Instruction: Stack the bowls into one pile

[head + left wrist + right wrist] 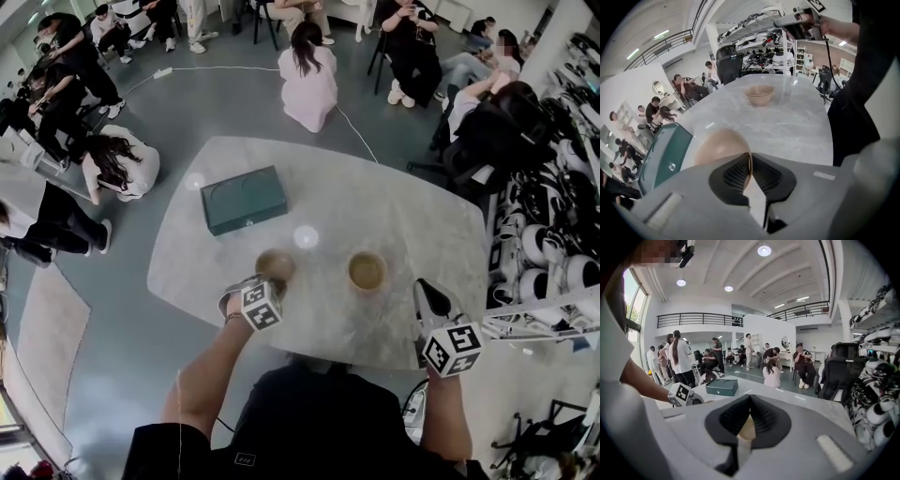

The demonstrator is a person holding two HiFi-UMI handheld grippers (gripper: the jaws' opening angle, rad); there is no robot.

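Closest in, my left claw (750, 161) was pinched on the near rim of a tan bowl (719, 145). Both pads pressed the thin edge, and the bowl's body lay just past the fingertips over the marble table (797, 126). Farther across the table stood the second bowl (760, 95), upright and well apart from the first. My right claw (749, 416) hung by the table's near edge, right of that second bowl, its jaws closed together on nothing. Beyond both bowls lay a green box (244, 199).

left bowl (275, 265) beside right bowl (367, 272), box (244, 199) behind
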